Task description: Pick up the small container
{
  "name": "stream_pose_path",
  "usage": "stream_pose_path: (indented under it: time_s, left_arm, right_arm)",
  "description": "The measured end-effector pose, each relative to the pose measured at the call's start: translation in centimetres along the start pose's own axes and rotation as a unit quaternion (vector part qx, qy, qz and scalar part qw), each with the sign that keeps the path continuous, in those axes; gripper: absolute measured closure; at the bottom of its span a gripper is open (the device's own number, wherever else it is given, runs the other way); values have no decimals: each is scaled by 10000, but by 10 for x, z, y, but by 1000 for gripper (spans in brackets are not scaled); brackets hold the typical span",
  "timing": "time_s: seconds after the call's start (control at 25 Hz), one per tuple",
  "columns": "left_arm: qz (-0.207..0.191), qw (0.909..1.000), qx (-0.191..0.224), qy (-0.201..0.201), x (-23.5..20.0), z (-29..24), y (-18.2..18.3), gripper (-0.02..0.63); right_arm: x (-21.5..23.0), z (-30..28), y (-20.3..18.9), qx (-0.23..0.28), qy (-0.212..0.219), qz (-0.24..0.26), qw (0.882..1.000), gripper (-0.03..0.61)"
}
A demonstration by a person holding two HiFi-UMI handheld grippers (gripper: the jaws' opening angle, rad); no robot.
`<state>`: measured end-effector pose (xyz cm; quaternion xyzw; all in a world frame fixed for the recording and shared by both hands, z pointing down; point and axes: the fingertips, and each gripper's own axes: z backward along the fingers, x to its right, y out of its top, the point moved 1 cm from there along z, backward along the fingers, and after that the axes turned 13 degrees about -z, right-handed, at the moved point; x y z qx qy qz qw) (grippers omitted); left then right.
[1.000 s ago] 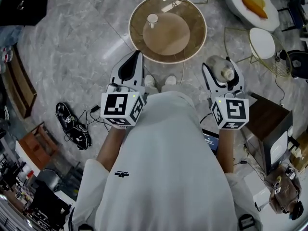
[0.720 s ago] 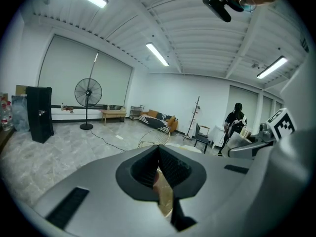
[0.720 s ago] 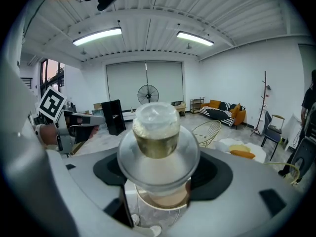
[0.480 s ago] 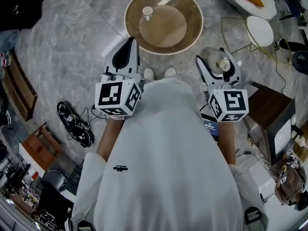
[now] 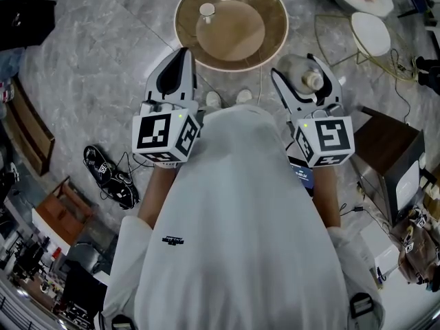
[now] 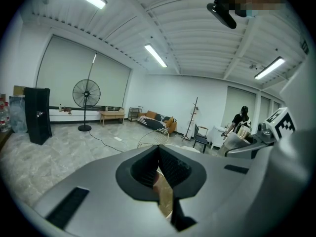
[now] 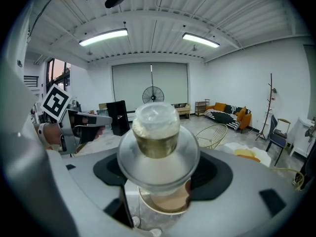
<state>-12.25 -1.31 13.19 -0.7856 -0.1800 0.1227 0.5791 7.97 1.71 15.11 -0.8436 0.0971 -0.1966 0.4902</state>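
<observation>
Between the jaws of the right gripper (image 5: 302, 69) sits the small clear glass container (image 5: 309, 80), a round-bodied jar with a brass-coloured neck and a clear stopper. It is held in the air in front of the person's chest, above the grey marbled floor (image 5: 82, 67). The right gripper view shows the jar (image 7: 157, 142) filling the middle of the frame. The jaws are spread part-way, with a dark pad against each side of its wide body. The neck and stopper tilt towards the camera.

Just behind the jar in that view, and beyond it in the head view, lies the round glass-topped table with a brass rim (image 5: 278, 19). A small white cup-like item (image 5: 207, 9) stands on its far left part, well apart from both grippers.

The left gripper (image 5: 183, 52) is level with the right one, on the other side of the person's white shirt (image 5: 234, 205). Its jaws are pressed together at the tips, with nothing between them (image 6: 159, 153).

A gold wire chair with a white seat (image 5: 371, 36) stands to the right of the table. A black tangle of cables (image 5: 110, 177) lies on the floor at the left.
</observation>
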Motion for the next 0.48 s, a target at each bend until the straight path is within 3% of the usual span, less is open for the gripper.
stream_pose_path:
  time_s: [0.48]
  left_arm:
    - [25,10000,40,-38,-8,2,0,595]
  right_arm:
    - [-6,-1,2,12,-75,34,10000,241]
